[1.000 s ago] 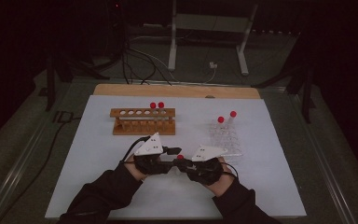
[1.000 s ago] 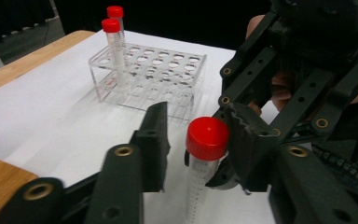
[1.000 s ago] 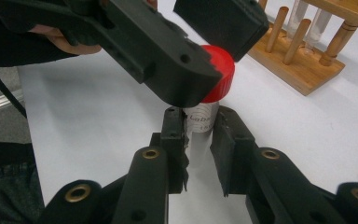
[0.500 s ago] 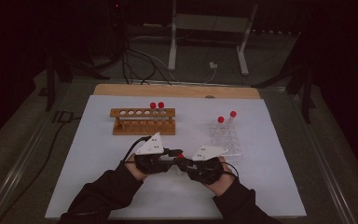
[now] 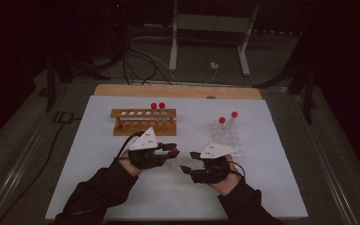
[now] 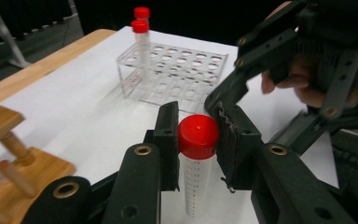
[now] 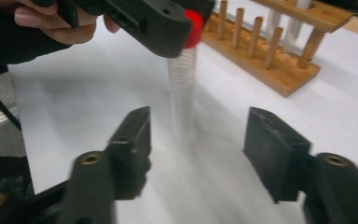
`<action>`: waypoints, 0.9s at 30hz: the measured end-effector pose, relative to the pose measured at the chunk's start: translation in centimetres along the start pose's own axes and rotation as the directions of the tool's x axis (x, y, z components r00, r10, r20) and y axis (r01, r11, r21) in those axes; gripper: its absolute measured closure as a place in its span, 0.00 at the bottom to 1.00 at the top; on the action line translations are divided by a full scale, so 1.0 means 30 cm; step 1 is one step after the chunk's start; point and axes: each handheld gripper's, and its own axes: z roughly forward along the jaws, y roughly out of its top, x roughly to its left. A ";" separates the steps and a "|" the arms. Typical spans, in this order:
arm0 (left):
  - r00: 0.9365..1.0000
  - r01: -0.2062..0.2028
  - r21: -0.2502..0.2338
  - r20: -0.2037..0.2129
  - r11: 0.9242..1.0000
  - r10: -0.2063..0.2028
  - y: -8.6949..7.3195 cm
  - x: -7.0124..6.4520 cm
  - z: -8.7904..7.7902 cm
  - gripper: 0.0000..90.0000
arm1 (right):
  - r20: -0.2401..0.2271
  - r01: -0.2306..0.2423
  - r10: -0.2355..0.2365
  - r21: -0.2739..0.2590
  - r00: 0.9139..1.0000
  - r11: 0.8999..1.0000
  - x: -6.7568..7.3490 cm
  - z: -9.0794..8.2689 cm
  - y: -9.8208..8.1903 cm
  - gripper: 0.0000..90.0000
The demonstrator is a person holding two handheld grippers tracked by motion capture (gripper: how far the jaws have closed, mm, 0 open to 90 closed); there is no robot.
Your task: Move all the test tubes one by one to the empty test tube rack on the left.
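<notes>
Red-capped and clear-walled, the centrifuge tube (image 6: 197, 158) now hangs upright in the left gripper (image 6: 196, 140) alone, its fingers (image 6: 168, 140) clamped on either side of the cap, tip just above the white tabletop (image 5: 98, 187). A second ago both tools met at this tube; since then the right gripper (image 7: 193, 144) has just been opening, and its fingers (image 7: 133, 133) stand apart with nothing pressed between them, the tube a little way beyond their tips. That reads to me as a handover completed from right to left. Past the left fingers sits the clear plastic rack (image 6: 172, 77) with two capped tubes; the wooden rack (image 5: 143, 121) lies to their other side, likely where this one is headed
</notes>
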 end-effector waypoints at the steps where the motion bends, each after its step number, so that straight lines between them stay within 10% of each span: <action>1: 1.000 0.001 -0.001 -0.009 1.000 -0.001 0.000 0.006 -0.005 0.80 | 0.007 -0.003 0.003 -0.003 1.000 1.000 -0.003 -0.004 0.000 0.39; 16: 0.991 0.026 -0.009 -0.129 1.000 -0.027 0.027 0.107 -0.089 0.80 | 0.043 -0.047 0.052 -0.112 0.998 0.993 -0.050 -0.069 0.003 0.01; 27: 0.979 0.034 -0.018 -0.202 0.999 -0.037 0.059 0.169 -0.129 0.80 | 0.079 -0.043 0.054 -0.136 0.995 0.990 -0.059 -0.091 0.005 0.00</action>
